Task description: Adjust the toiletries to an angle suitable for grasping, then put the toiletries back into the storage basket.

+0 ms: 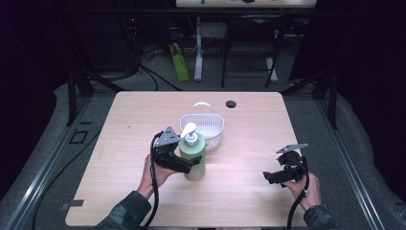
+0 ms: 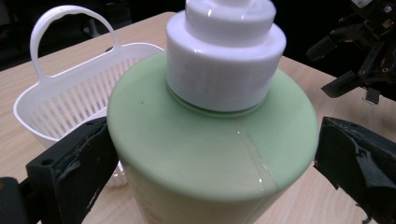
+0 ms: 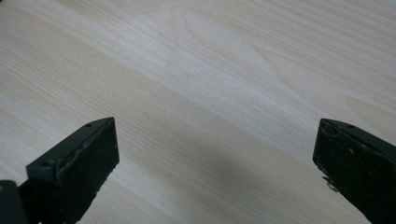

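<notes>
A pale green pump bottle (image 1: 195,158) with a white pump head (image 1: 188,130) stands upright on the wooden table (image 1: 134,124), just in front of a white slatted basket (image 1: 213,125). My left gripper (image 1: 193,164) reaches in from the left with its jaws on either side of the bottle's body. In the left gripper view the bottle (image 2: 201,144) sits between the wide-spread jaws, and a thin gap shows at the right jaw, so my left gripper (image 2: 210,161) is open around it. My right gripper (image 1: 269,177) hovers open over bare wood (image 3: 215,84) at the right, nothing between its jaws.
The basket (image 2: 70,88) has an arched handle (image 2: 56,18) and stands behind the bottle. A small black disc (image 1: 231,103) lies near the table's far edge. The right gripper (image 2: 359,56) appears in the distance in the left gripper view. Dark floor, cables and table legs lie beyond.
</notes>
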Motion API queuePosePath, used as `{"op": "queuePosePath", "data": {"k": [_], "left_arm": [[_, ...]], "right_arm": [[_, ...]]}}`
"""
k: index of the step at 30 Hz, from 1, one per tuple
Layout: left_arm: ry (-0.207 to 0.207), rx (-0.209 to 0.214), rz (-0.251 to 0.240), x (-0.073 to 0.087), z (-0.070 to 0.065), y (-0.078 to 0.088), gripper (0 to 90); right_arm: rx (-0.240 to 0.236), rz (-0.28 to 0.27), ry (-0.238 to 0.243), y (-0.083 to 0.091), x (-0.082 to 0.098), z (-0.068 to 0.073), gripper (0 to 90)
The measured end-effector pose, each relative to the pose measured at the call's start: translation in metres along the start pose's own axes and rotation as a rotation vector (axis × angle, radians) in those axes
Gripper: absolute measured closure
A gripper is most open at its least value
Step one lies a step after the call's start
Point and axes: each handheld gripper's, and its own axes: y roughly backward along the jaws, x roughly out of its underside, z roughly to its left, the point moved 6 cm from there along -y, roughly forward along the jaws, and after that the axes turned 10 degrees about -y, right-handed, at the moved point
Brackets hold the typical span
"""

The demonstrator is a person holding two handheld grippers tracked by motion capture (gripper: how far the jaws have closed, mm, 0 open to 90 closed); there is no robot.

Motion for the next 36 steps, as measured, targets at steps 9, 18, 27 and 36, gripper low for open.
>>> {"op": "queuePosePath", "data": {"k": [9, 18, 27, 36], "left_arm": [[0.022, -0.024, -0.022, -0.008, 0.002, 0.006, 0.0], [0.035, -0.054, -0.046, -0.017, 0.004, 0.012, 0.0], [0.059, -0.107, -0.060, -0.023, 0.007, 0.018, 0.0], [0.061, -0.156, -0.079, -0.032, 0.003, 0.018, 0.0]], "right_arm": [[0.003, -0.005, -0.001, 0.002, 0.000, -0.002, 0.0], [0.009, -0.006, 0.003, 0.002, 0.000, -0.002, 0.0], [0.011, -0.003, 0.001, 0.002, 0.000, -0.002, 0.0], [0.005, -0.002, 0.005, 0.001, 0.000, 0.000, 0.0]]}}
